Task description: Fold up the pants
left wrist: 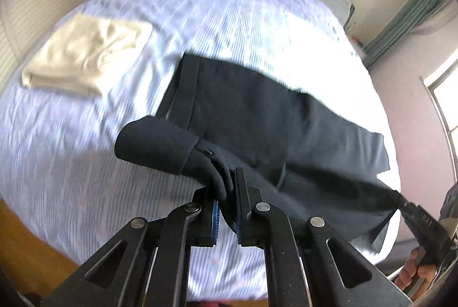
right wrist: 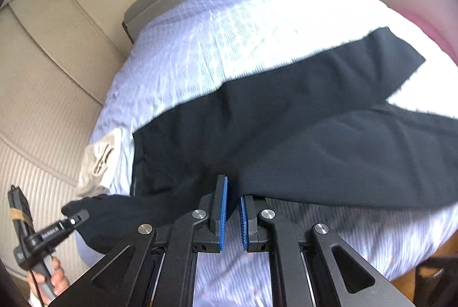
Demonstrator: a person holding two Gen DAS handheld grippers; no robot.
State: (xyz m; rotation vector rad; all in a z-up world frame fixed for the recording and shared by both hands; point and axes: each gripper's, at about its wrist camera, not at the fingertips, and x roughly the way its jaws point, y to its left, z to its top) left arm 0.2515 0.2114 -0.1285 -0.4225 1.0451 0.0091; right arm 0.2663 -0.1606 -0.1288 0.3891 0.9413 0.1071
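Your left gripper [left wrist: 227,189] clamps the bunched waistband of the dark, matte pants [left wrist: 257,112]; your right gripper [right wrist: 233,199] pinches their near edge. They drape over the striped sheet [left wrist: 86,141] (blurred), a folded cream cloth [left wrist: 86,55] lying beyond.

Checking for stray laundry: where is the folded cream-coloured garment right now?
The folded cream-coloured garment lies on the striped blue bedsheet, upper left in the left wrist view, beyond the dark pants, not touching them.
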